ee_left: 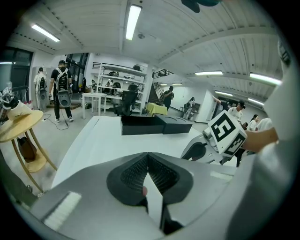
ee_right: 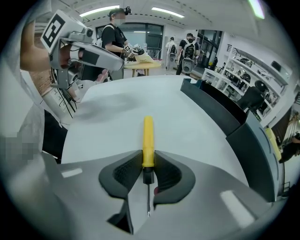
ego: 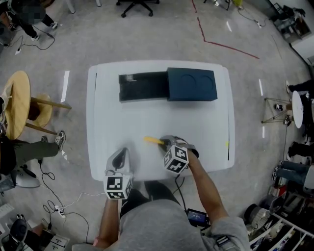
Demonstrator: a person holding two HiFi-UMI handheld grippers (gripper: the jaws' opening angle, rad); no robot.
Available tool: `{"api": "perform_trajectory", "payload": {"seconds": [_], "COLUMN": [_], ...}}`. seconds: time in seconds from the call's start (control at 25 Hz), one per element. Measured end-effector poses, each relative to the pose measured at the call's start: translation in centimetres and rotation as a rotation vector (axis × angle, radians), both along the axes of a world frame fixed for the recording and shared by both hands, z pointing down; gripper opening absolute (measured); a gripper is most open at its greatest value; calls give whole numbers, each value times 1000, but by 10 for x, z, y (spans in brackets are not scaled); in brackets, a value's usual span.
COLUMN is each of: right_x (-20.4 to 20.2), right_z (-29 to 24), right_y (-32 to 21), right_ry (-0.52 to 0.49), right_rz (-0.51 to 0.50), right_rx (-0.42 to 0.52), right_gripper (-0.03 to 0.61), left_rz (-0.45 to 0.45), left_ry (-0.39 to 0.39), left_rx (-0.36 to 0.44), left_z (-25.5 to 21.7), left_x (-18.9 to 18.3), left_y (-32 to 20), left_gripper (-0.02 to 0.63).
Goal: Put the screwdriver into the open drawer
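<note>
A screwdriver [ego: 153,140] with a yellow handle lies on the white table [ego: 147,117] near the front edge. My right gripper [ego: 168,142] points steeply down at it. In the right gripper view the pads [ee_right: 130,171] press the yellow handle of the screwdriver [ee_right: 148,140] from both sides, and the metal shaft points back toward the camera. My left gripper [ego: 119,156] rests to its left with its jaws shut and nothing between them [ee_left: 147,161]. The open black drawer [ego: 142,87] juts leftward from a dark blue box [ego: 192,84] at the table's far side.
A round wooden stool [ego: 19,103] stands left of the table, with a person's legs [ego: 29,149] beside it. Cables [ego: 59,206] trail on the floor at the near left. Shelves with gear [ego: 279,215] crowd the lower right. An office chair base [ego: 140,6] is beyond the table.
</note>
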State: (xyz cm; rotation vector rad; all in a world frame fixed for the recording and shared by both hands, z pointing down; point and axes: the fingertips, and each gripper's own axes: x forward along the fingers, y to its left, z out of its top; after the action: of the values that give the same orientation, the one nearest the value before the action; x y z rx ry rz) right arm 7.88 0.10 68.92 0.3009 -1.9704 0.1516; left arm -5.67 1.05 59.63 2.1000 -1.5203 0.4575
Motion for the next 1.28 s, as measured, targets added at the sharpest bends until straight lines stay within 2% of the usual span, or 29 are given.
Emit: {"api": "perform_trajectory", "payload": {"seconds": [0.64, 0.88, 1.28], "right_x": [0, 3, 19], "right_z": [-10, -33, -95], "right_y": [-2, -9, -22], "right_ry": [-109, -155, -263], "right_rz": [172, 240, 370], "right_rx": [4, 56, 198], "right_gripper": [78, 78, 78], "left_rz": [9, 13, 28], "left_ry": [-12, -16, -32], "left_rx": [20, 46, 122], "left_z": [-10, -21, -53], "left_x": [-9, -10, -4], "left_y": [2, 2, 1], "left_gripper": [12, 12, 12]}}
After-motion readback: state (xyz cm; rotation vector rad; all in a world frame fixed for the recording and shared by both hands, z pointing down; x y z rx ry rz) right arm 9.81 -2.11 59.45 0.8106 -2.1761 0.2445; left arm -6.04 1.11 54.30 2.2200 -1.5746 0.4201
